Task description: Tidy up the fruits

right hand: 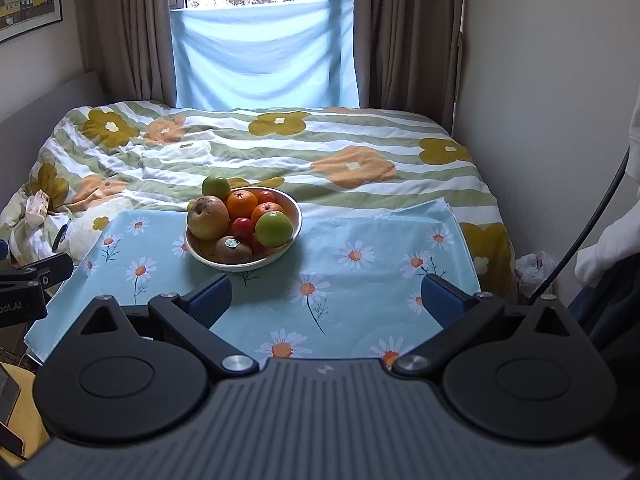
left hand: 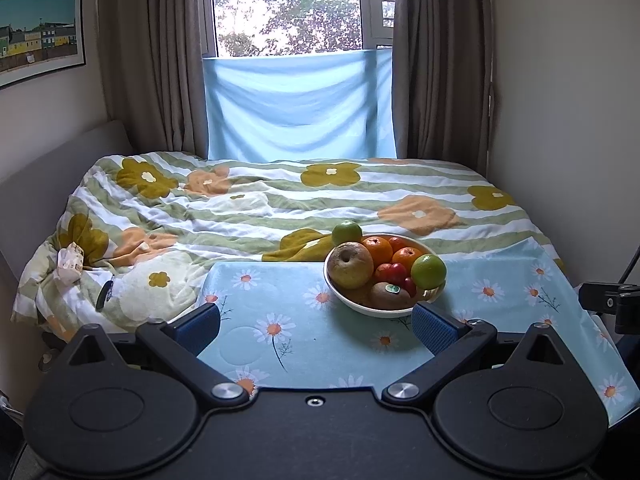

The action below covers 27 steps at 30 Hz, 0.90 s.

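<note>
Both grippers, left gripper [left hand: 316,322] and right gripper [right hand: 326,302], are wide open and hold nothing. They hang over the daisy cloth [right hand: 360,240], near the white bowl [right hand: 294,204] full of fruit. One green apple [left hand: 347,232] sits behind the bowl. I think it is best to go slow and grab one fruit gently.

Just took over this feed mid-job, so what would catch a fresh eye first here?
The white bowl heaped with fruit stands out, sitting at the far edge of the daisy-print cloth. On top sit a big yellowish apple, oranges and a green apple; another green fruit lies just behind the bowl on the flowered quilt. Both the left claw and right claw are open and empty, short of the bowl.
</note>
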Each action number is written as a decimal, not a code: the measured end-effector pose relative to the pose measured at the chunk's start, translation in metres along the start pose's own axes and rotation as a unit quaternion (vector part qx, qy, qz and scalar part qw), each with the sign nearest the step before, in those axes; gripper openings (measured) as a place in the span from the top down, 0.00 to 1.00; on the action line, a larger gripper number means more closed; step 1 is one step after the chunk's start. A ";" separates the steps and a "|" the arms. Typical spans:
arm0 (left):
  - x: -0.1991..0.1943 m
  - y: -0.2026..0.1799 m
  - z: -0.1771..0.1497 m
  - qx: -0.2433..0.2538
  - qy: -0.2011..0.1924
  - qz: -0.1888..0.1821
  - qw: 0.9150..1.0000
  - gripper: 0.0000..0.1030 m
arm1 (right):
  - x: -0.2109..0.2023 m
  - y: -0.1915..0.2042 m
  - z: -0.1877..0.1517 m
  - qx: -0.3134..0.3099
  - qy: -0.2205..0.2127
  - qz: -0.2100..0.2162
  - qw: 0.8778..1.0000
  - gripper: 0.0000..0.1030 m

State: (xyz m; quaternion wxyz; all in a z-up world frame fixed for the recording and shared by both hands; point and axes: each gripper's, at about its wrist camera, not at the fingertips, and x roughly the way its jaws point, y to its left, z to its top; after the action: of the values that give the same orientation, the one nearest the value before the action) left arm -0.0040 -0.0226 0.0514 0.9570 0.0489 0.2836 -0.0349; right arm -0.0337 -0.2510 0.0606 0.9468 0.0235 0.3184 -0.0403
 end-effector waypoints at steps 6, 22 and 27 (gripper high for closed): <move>0.001 0.001 0.000 0.001 0.001 -0.002 1.000 0.00 | 0.001 -0.001 0.000 0.001 0.000 0.000 1.000 0.00; 0.001 0.003 -0.001 0.000 0.001 -0.006 1.000 0.00 | 0.002 -0.001 -0.001 0.001 0.001 -0.001 1.000 0.00; -0.001 0.008 -0.001 -0.003 -0.001 -0.006 1.000 0.00 | 0.003 0.001 -0.003 0.000 0.001 -0.001 1.000 0.00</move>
State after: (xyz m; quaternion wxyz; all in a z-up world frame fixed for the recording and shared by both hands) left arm -0.0050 -0.0146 0.0515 0.9574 0.0445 0.2826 -0.0395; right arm -0.0332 -0.2504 0.0566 0.9465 0.0232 0.3191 -0.0415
